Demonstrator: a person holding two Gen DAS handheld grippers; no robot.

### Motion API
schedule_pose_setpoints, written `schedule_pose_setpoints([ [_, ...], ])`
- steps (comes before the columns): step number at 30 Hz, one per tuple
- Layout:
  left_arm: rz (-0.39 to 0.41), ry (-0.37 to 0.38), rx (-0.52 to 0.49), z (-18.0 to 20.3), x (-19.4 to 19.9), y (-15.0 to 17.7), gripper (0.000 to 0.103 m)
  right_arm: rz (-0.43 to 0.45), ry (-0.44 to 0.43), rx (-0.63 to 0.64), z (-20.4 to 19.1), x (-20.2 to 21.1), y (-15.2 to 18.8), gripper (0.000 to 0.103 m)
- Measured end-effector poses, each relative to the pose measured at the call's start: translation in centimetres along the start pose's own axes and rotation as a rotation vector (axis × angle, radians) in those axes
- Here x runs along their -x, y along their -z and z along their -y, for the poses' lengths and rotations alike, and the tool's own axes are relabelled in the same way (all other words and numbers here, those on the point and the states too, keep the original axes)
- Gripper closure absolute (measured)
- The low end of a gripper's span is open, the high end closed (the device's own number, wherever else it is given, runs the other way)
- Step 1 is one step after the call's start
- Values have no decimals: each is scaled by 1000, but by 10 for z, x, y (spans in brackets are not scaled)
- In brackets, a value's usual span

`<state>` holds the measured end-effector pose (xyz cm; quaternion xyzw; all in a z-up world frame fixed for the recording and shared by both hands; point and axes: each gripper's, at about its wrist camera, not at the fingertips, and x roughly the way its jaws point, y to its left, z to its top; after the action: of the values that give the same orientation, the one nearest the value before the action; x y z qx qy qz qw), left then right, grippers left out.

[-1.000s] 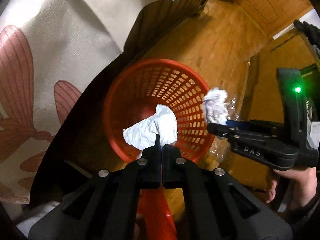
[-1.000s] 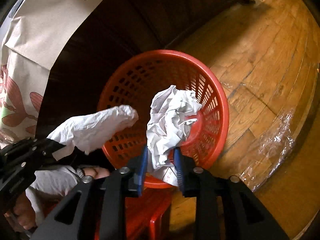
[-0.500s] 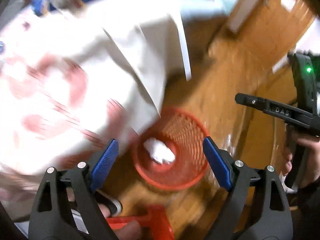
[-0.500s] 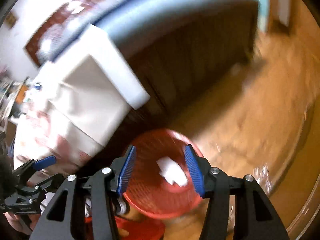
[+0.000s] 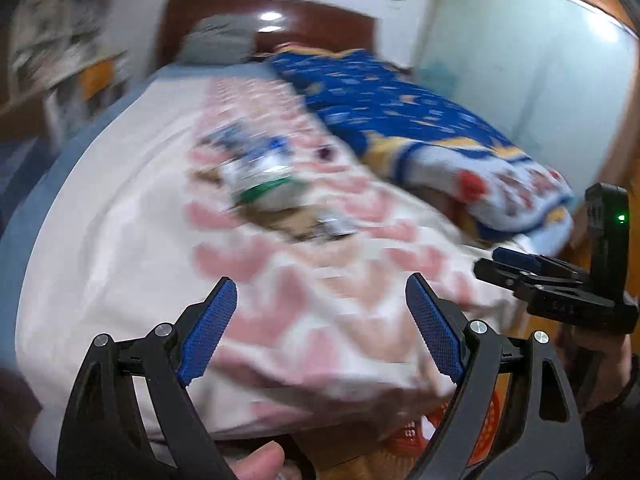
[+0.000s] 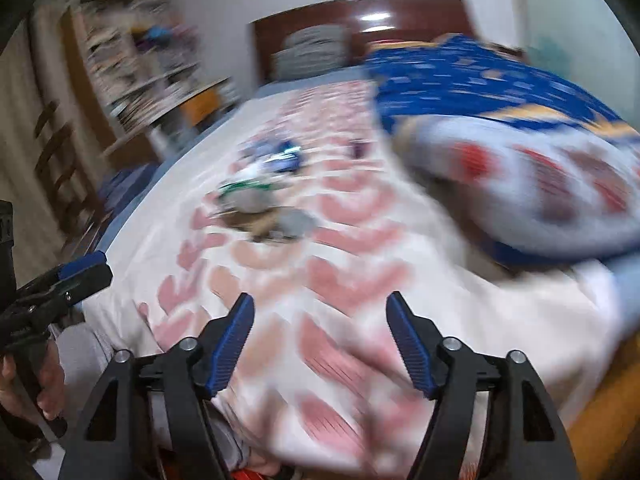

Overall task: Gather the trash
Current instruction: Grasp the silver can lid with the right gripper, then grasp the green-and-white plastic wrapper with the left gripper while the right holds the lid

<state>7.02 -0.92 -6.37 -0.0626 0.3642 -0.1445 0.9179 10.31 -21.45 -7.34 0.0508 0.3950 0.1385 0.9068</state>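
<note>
Both of your grippers are spread wide with nothing between the blue pads. In the left wrist view your left gripper (image 5: 320,332) fills the lower frame, its pads (image 5: 206,336) at about 7 and 5 o'clock, pointing out over the bed (image 5: 132,184). Your right gripper (image 5: 496,262) shows at 3 o'clock in that view, side-on, a green light lit on its body, held in your right hand (image 5: 600,364).

In the right wrist view your right gripper (image 6: 320,340) points the same way, and your left gripper (image 6: 86,266) enters at 9 o'clock, gripped by your left hand (image 6: 24,384).

The trash pile (image 5: 268,188) lies on the white sheet with pink shapes, toward 12 o'clock from the left gripper and well apart from its tips; it is smeared by motion blur, so you can make out only a pale lump with a green band, some blue bits and something brown under it. In the right wrist view the same pile (image 6: 264,200) sits at about 11 o'clock, also well ahead of the pads.

A blue patterned blanket (image 5: 400,108) is bunched at 1 to 3 o'clock on the bed. The red basket (image 5: 490,432) peeks out at the bottom of the left wrist view, around 5 o'clock, behind the right-hand finger. A dark headboard (image 6: 360,20) stands at 12 o'clock, and blurred shelves (image 6: 136,56) at 10 o'clock.
</note>
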Motion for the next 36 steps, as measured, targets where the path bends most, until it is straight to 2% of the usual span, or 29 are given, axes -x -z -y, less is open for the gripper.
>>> schedule_pose_setpoints([
  [3,-13,-26,94,-30,-7,1,17,-62,-32,89,-27,-67,-32,25],
  [4,-11,-24,115,-37,-6,1,17,-83,-34,102,-25,-88,-32,22],
  [6,4,-23,123,-41,-10,2,17,-111,-37,125,-27,-118,-43,22],
  [8,5,-24,111,-41,-13,2,17,-163,-30,136,-20,-151,-56,16],
  [11,-5,-12,107,-42,-12,2,17,-226,-20,120,-4,-185,-66,15],
  [13,-4,-4,109,-43,-13,2,17,-257,-43,119,3,-201,-69,15],
  [16,-9,3,118,-45,-14,3,17,-305,-44,154,1,-224,-68,14],
  [19,-14,8,126,-46,-17,3,17,-310,-45,165,-1,-231,-69,15],
  [21,-19,11,123,-45,-18,3,17,-313,-29,164,0,-233,-70,24],
  [22,-20,10,118,-45,-19,3,17,-312,-17,170,0,-236,-71,34],
  [23,-21,6,112,-44,-19,3,17,-309,-5,181,-1,-238,-72,38],
  [27,-21,-7,100,-42,-19,3,17,-311,27,218,-8,-236,-68,41],
  [33,-25,-12,86,-40,-20,0,17,-294,8,178,-4,-226,-68,44],
  [36,-14,2,73,-39,-26,-12,17,-283,3,177,-3,-218,-68,44],
])
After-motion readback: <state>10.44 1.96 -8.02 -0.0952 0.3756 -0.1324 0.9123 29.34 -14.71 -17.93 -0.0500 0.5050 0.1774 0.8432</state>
